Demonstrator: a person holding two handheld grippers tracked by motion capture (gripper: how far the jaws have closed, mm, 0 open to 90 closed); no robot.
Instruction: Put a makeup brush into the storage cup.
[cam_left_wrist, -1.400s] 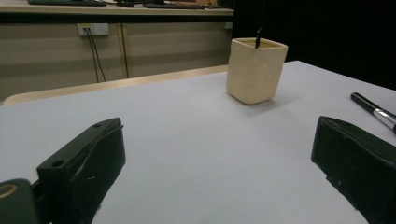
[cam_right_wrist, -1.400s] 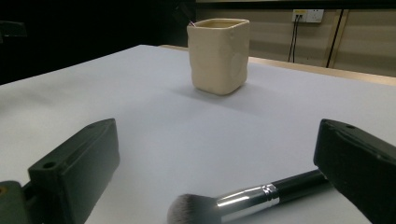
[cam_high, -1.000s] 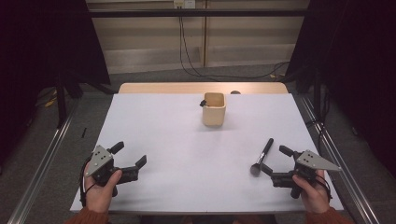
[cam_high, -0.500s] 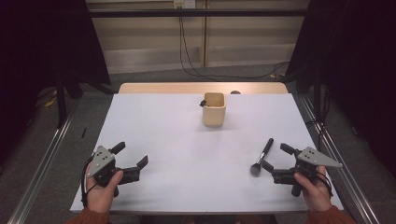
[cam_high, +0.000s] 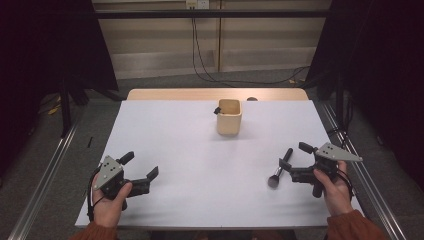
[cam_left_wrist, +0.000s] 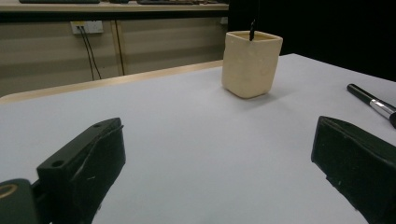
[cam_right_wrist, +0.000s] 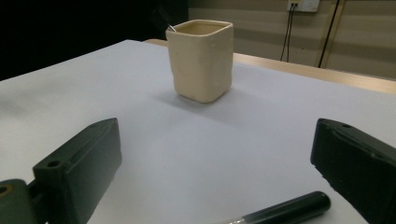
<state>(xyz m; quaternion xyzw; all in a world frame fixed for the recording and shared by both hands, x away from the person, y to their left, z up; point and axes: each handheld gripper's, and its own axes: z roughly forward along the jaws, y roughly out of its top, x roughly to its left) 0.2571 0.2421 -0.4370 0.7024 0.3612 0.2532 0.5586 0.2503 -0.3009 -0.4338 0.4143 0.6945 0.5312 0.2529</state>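
Tabletop (cam_high: 200, 125): white, centre of frame. Cream cup (cam_high: 229, 116): upright, upper centre. Left tool (cam_high: 139, 171), lower left: jaws wide apart, empty. Right tool (cam_high: 294, 161), lower right: jaws wide apart, empty, flanking brush. Makeup brush (cam_high: 280, 168): flat at lower right, long axis diagonal, bristle head lower left, handle upper right.

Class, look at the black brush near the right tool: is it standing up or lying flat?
Lying flat. The brush rests lengthwise on the white table, just ahead of the open right tool.
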